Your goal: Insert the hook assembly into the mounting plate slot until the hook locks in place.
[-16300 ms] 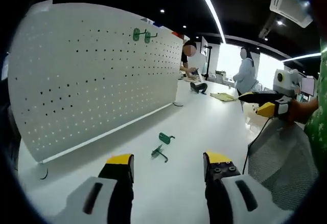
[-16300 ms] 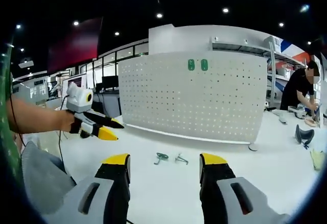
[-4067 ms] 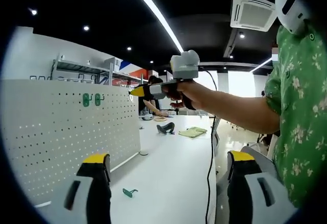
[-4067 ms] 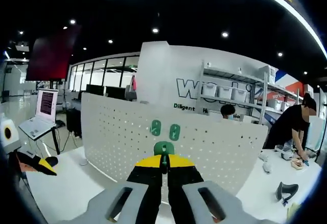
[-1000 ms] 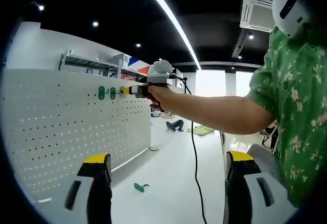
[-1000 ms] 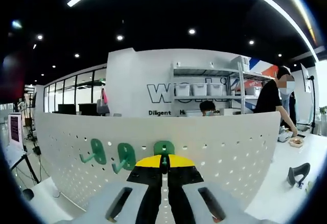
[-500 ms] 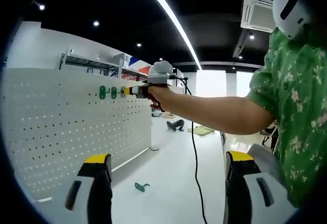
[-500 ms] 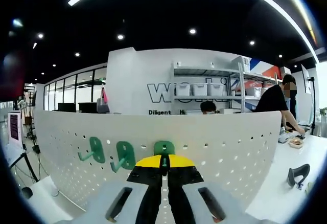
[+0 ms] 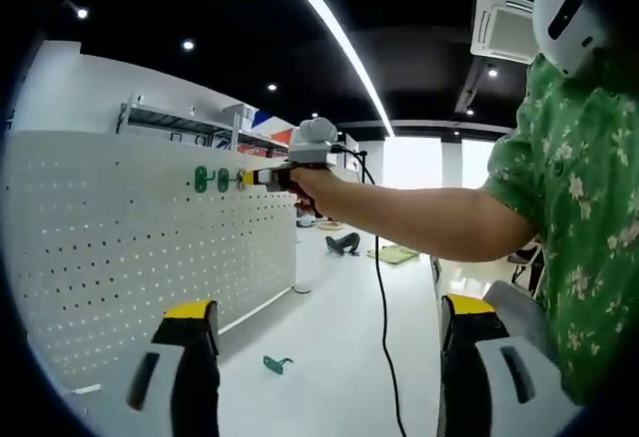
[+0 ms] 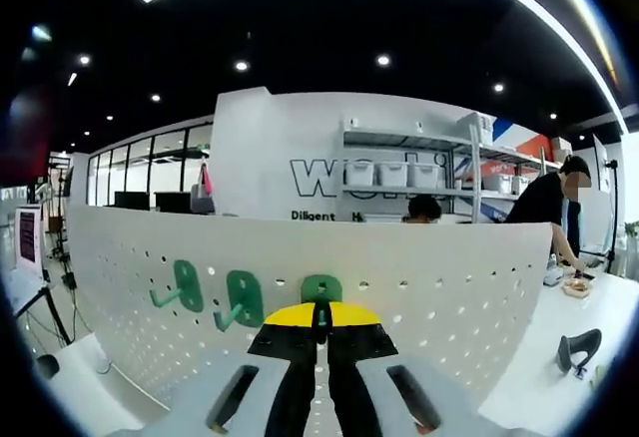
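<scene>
The right gripper [image 10: 319, 319] is seen closed, its yellow-tipped jaws pinched together on a green hook [image 10: 320, 290]. The hook's rounded plate is held flat against the white pegboard [image 10: 439, 287], near the board's top edge. Whether it is seated in the holes cannot be told. Two more green hooks are hung on the board just left of it, hook two [image 10: 243, 298] beside the held one and hook three [image 10: 185, 285] further left, both with prongs sticking out toward the near side.

In the left gripper view the right gripper [image 9: 250, 177] is seen from the side, held by the person's hand [image 9: 308, 184] with the arm stretched out to the board [image 9: 120, 257]. Its yellow tip is at the board face, next to the two hung hooks [image 9: 211, 180]. A black cable is seen hanging down from it.

The left gripper [image 9: 329, 322] is held wide open, with nothing between the jaws. It is kept low, well apart from the board. A spare green hook [image 9: 275, 364] is seen lying on the white table [image 9: 339, 347], near the board's foot. A green patterned sleeve is seen on the right.

In the far background shelving with bins is seen, and other people are seen standing at a table on the right.
</scene>
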